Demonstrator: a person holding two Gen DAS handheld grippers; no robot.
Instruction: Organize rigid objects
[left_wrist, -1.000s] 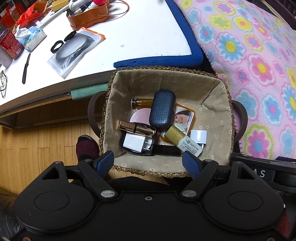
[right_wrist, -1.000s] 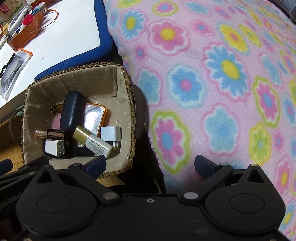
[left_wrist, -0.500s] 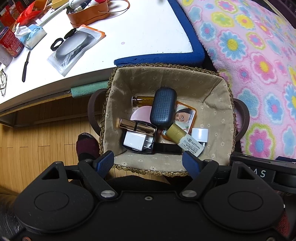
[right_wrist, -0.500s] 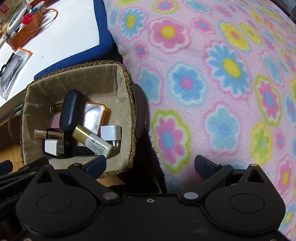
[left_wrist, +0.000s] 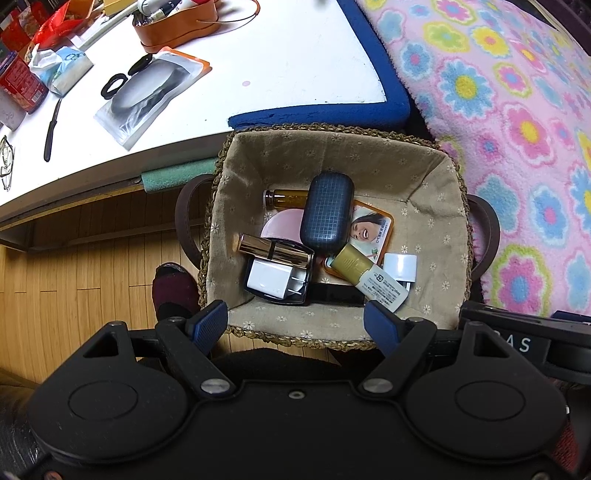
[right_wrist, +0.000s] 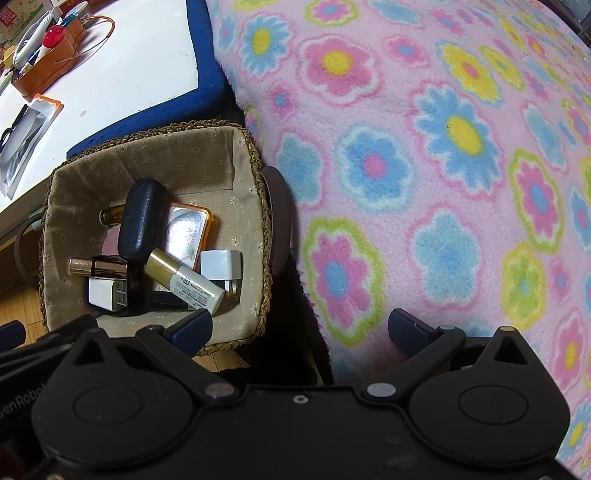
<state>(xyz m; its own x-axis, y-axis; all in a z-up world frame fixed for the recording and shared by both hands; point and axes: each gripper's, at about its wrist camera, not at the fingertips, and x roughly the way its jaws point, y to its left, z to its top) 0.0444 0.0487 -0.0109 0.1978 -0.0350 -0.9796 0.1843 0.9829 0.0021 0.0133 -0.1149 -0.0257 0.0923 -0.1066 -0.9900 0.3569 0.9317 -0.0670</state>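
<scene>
1. Hovering nearest, the left gripper (left_wrist: 295, 326) had blue pads wide apart, holding nothing, just over the near rim of the woven cloth-lined basket (left_wrist: 332, 158).
2. Right gripper (right_wrist: 300, 328) was also spread & empty, over the pink flowered fleece blanket (right_wrist: 443, 147), w/ the basket to its left.
3. Inside the basket lay a white charger block (left_wrist: 267, 281), gold lipstick tube (left_wrist: 273, 251) & dark blue ribbed glasses case (left_wrist: 327, 212).
4. Beyond sat the white tabletop w/ blue edge (left_wrist: 280, 55).
</scene>
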